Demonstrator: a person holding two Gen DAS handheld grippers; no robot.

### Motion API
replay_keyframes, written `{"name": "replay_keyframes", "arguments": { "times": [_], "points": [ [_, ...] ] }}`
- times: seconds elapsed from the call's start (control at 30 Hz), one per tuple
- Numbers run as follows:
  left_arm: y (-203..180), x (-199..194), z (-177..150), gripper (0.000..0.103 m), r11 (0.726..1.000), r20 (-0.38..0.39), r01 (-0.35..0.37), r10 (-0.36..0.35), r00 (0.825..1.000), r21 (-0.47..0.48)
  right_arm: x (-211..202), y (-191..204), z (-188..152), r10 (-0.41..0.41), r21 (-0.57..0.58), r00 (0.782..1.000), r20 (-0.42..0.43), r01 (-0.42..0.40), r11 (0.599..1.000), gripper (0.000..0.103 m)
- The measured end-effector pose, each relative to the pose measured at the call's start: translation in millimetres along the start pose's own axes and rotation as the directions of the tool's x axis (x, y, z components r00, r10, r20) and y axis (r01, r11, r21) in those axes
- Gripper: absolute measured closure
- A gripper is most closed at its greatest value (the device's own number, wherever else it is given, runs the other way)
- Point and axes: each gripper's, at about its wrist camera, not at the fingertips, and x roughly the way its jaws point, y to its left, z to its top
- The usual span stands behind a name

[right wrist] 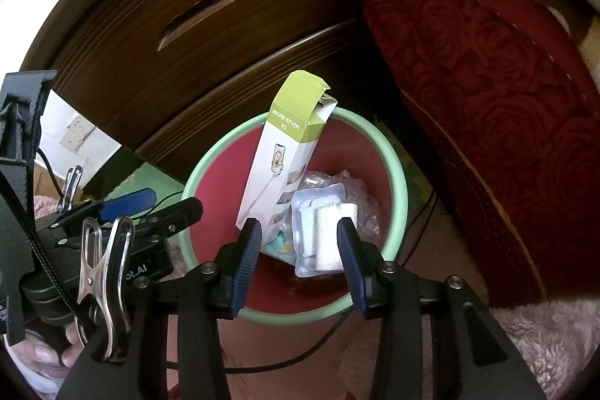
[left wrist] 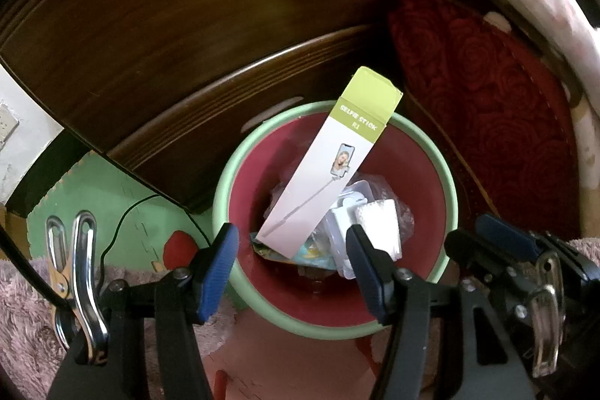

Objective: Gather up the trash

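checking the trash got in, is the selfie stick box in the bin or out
In: the selfie stick box leans inside the bin, its open top above the rim.

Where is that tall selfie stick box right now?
In both wrist views, the white-and-green cardboard selfie stick box stands tilted inside the green-rimmed red bin, its top beyond the far rim, beside clear plastic packaging.
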Motion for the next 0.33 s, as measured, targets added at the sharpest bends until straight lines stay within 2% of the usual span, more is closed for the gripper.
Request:
{"name": "replay_keyframes", "arguments": {
  "times": [0.33],
  "points": [
    [1.2, 0.4, 0.8, 0.040, 1.000, -0.001, 0.001, -0.001, 1.000, 0.002, 0.5, -1.5, -0.5, 0.001, 0.000, 1.000, -0.001, -0.001, 1.000, 0.060]
  ]
}}
